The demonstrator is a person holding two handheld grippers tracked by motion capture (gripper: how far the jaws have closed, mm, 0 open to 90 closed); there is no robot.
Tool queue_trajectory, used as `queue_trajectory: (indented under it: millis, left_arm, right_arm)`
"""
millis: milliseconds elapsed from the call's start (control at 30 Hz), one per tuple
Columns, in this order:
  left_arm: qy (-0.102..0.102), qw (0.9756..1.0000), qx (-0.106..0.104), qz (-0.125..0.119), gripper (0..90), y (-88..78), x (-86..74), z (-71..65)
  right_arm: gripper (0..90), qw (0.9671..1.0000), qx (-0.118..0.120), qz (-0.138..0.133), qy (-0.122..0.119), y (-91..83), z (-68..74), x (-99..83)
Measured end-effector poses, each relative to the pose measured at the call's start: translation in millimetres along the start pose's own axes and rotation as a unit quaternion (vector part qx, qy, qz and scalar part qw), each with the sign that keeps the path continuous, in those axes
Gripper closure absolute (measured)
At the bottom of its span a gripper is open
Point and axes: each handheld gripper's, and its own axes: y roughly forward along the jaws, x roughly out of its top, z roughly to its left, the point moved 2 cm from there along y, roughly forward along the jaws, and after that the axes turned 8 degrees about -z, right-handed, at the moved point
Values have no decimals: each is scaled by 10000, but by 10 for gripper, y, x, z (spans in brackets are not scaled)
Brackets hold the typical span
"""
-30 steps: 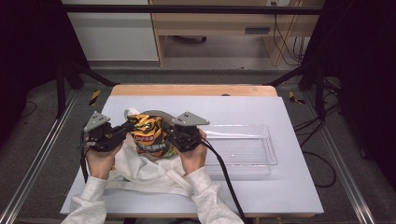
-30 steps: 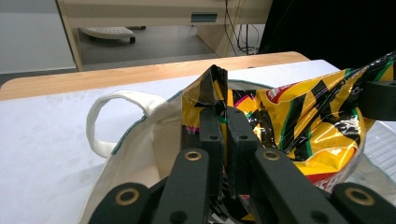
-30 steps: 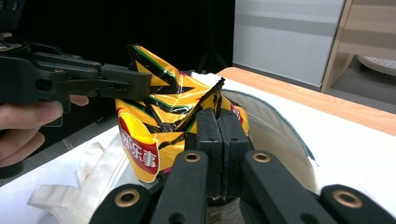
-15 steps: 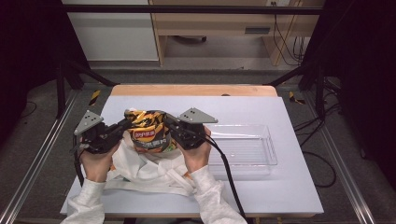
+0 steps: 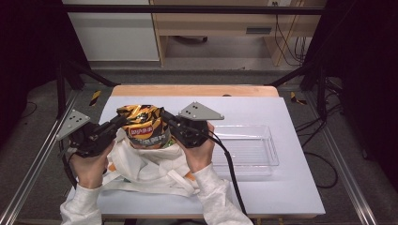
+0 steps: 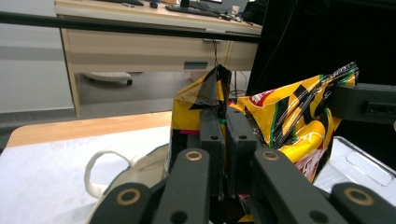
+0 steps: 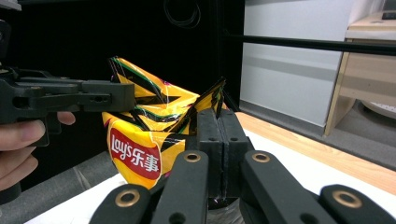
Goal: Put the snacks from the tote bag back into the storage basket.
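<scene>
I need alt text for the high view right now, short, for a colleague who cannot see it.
Two hand-held grippers, the left gripper and the right gripper, each pinch a top corner of a yellow chip bag above a white cloth bag on a white table. An empty clear tray lies to the right.

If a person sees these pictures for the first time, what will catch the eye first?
The bright yellow chip bag stands out, held up above a white cloth bag near the table's middle. The left gripper and the right gripper each pinch an upper corner of it, jaws shut. To the right lies a clear tray on the white table.
</scene>
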Motion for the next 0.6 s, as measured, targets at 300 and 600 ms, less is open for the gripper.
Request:
queue_trajectory:
  millis: [300, 600]
  left_arm:
    - [96, 9999, -78, -97, 868, -21, 98, -195]
    - [107, 9997, -112, -176, 873, -20, 200, -298]
  right_arm:
    - [900, 9999, 25, -135, -77, -197, -20, 154]
    - [900, 9995, 15, -244, -180, -302, -12, 291]
